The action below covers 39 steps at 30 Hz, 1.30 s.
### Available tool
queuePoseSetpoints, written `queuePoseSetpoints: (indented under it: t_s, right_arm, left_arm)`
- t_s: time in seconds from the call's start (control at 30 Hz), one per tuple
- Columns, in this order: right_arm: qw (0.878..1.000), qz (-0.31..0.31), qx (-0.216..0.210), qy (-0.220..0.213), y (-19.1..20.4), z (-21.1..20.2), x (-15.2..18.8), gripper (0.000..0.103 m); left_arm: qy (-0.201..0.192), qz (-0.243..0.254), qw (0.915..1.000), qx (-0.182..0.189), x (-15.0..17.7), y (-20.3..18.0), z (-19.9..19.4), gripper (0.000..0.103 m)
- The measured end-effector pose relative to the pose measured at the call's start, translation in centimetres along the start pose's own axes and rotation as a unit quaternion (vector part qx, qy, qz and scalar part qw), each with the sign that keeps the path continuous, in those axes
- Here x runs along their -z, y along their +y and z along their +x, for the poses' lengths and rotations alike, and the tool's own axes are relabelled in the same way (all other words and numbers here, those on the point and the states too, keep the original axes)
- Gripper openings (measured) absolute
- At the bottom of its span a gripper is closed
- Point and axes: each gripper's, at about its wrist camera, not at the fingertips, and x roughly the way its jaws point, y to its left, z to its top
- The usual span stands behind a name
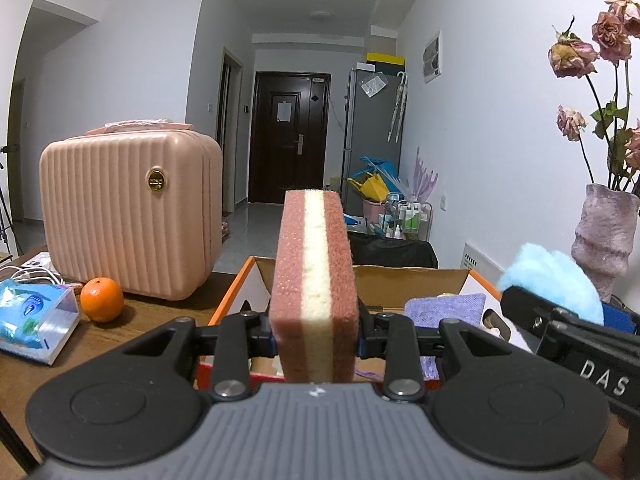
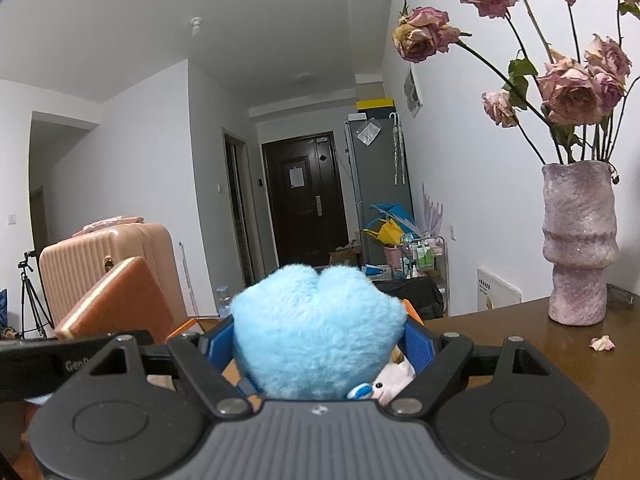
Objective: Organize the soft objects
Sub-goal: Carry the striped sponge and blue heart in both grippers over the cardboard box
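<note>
Closest to you, your left gripper [image 1: 314,336] has its fingers drawn in narrow against the flat sides of one sponge [image 1: 314,276], pink outside with a cream band through the middle. It stands on edge, probably so it can slide down lengthwise into the box. Your right gripper [image 2: 320,344] holds one fluffy blue plush [image 2: 316,328]; its blue fingers [image 2: 420,344] stand wide because the toy is bulky, pressing its flanks. A small pale toy [image 2: 394,380] peeks out just under the plush, whether attached I cannot tell.

Just beyond both loads sits one cardboard box [image 1: 256,276] with an orange rim, open, a purple cloth [image 1: 444,306] already inside: likely the place for soft things. Both items hang above it or near its edge, not yet released.

On the surface [image 1: 132,332] to the left lie one tissue pack [image 1: 34,320] and one orange [image 1: 101,299], with one pink case [image 1: 128,216] behind. To the right stands one vase [image 2: 578,244] of dried roses [image 2: 568,92].
</note>
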Motion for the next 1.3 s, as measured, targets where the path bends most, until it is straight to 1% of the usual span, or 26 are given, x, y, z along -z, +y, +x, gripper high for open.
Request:
queuePoseSetpoints:
  t_s: [0.73,0.87,1.0,1.07,1.13,1.3]
  right_arm:
    - [0.996,-0.068,0.001,0.066,1.4,7.6,-2.0,0.082]
    - [0.994,-0.073,0.002,0.083,1.4,9.0,-2.0,0.082]
    - [0.993,-0.073,0.004,0.09,1.3,9.8,-2.0,0.082]
    - [0.993,-0.073,0.004,0.093,1.2,10.0,-1.8,0.082]
    - [0.993,-0.072,0.006,0.095,1.1,9.9,-1.6,0.082]
    - [0.993,-0.069,0.008,0.094,1.0,9.9,-1.8,0.082]
  left_arm:
    - [0.015,0.006,0.9999,0.004,-1.2,0.2,6.8,0.032]
    - [0.021,0.008,0.9997,0.008,-1.4,0.3,8.0,0.032]
    - [0.022,0.007,0.9997,0.004,-1.6,0.7,8.9,0.032]
    - [0.026,0.0,0.9996,0.012,-1.7,1.0,9.1,0.032]
    - [0.027,-0.011,0.9992,0.028,-2.0,1.2,8.8,0.032]
    - [0.019,-0.022,0.9979,0.059,-2.5,1.1,7.7,0.032]
